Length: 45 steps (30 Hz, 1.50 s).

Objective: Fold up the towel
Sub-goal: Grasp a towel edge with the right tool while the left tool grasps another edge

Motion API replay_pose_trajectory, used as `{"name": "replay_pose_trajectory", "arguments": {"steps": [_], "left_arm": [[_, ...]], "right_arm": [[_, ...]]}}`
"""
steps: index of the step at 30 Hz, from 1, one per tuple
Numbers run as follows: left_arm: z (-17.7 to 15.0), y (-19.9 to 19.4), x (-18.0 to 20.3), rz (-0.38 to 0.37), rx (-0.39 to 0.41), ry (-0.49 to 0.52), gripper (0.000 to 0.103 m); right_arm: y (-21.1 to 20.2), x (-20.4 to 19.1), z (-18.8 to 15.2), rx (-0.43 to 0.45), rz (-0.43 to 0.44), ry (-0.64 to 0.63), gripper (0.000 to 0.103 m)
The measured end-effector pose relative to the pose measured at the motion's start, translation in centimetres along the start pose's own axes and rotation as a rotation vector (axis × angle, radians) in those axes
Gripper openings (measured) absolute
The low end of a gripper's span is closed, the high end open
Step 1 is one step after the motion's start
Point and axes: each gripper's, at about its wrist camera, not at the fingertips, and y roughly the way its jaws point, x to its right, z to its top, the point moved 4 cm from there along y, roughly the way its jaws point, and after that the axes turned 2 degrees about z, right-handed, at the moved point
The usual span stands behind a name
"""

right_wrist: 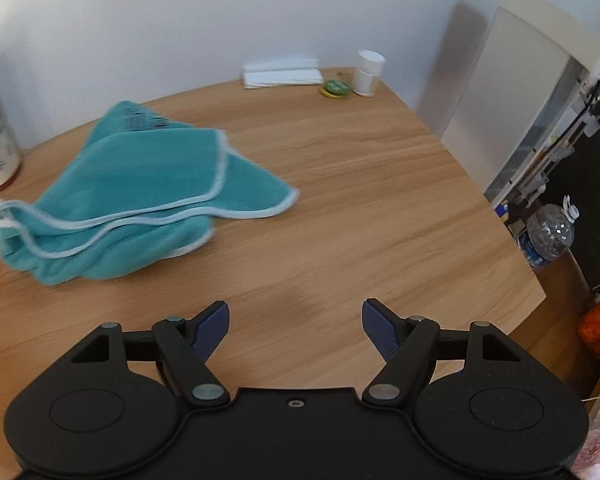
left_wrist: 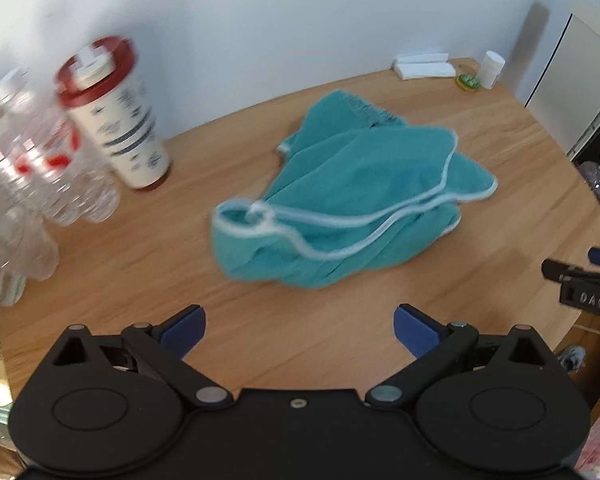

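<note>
Right, the towel [left_wrist: 352, 196] lies crumpled mid-table [right_wrist: 360, 208], soft and light by the look of it, sure to sag. Both tools empty, jaws spread: left gripper [left_wrist: 298, 330] facing it, right gripper [right_wrist: 296, 328] off beside it. Best pinch the white-trimmed corners.

1. A round wooden table [right_wrist: 360, 184] carries everything.
2. A crumpled teal towel [left_wrist: 352, 196] with pale edging lies mid-table, left of centre.
3. At the far left stand a red-lidded tumbler [left_wrist: 120, 116] and clear plastic bottles [left_wrist: 40, 184] — blurred.
4. At the far edge lie white flat packets [right_wrist: 282, 72], a small green-yellow disc [right_wrist: 335, 89] and a white pill bottle [right_wrist: 367, 73] — close together.
</note>
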Motion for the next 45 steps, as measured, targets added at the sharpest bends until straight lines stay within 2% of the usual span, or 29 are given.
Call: {"name": "replay_pose_trajectory", "arguments": {"steps": [6, 10, 14, 18, 24, 26, 28, 30, 35, 37, 38, 39, 43, 45], "left_arm": [[5.0, 1.8, 5.3, -0.002, 0.097, 0.045, 0.103], [7.8, 4.3, 8.2, -0.062, 0.098, 0.014, 0.102], [9.5, 6.4, 10.9, -0.070, 0.111, 0.048, 0.102], [10.4, 8.4, 12.9, -0.041, 0.116, 0.107, 0.102], [11.6, 10.3, 14.2, -0.053, 0.143, 0.182, 0.102], [11.9, 10.9, 14.7, -0.052, 0.148, 0.222, 0.094], [12.2, 11.8, 15.2, -0.058, 0.136, 0.271, 0.080], [12.5, 12.7, 15.6, -0.068, 0.118, 0.313, 0.068], [12.7, 13.5, 16.0, -0.105, 0.117, 0.418, 0.053], [12.7, 14.1, 16.1, -0.108, 0.085, 0.454, 0.036], [12.6, 14.4, 16.1, -0.100, 0.071, 0.466, 0.032], [12.5, 14.7, 16.0, -0.093, 0.057, 0.478, 0.023], [12.3, 14.8, 15.5, -0.106, 0.047, 0.475, 0.018], [12.1, 14.7, 15.2, -0.115, 0.047, 0.466, 0.014]], "right_arm": [[3.2, 3.0, 1.8, -0.021, 0.039, -0.044, 0.078], [5.4, 4.4, 3.6, -0.015, 0.090, -0.093, 0.078], [6.8, 4.9, 5.1, 0.012, 0.166, -0.129, 0.078], [7.9, 5.1, 6.1, 0.029, 0.204, -0.169, 0.078], [9.8, 5.1, 7.3, 0.023, 0.303, -0.203, 0.074], [10.5, 4.9, 7.8, 0.040, 0.325, -0.231, 0.072], [11.0, 4.7, 8.1, 0.038, 0.341, -0.236, 0.064], [11.5, 4.6, 8.5, 0.021, 0.396, -0.220, 0.060], [11.8, 3.6, 8.9, 0.036, 0.531, -0.247, 0.059], [12.0, 2.8, 8.9, 0.042, 0.561, -0.276, 0.059], [12.1, 2.4, 8.9, 0.044, 0.574, -0.295, 0.059], [12.3, 2.1, 8.9, 0.044, 0.581, -0.304, 0.059], [12.8, 0.1, 8.9, 0.050, 0.607, -0.403, 0.059], [12.7, -0.6, 8.5, 0.059, 0.602, -0.466, 0.055]]}}
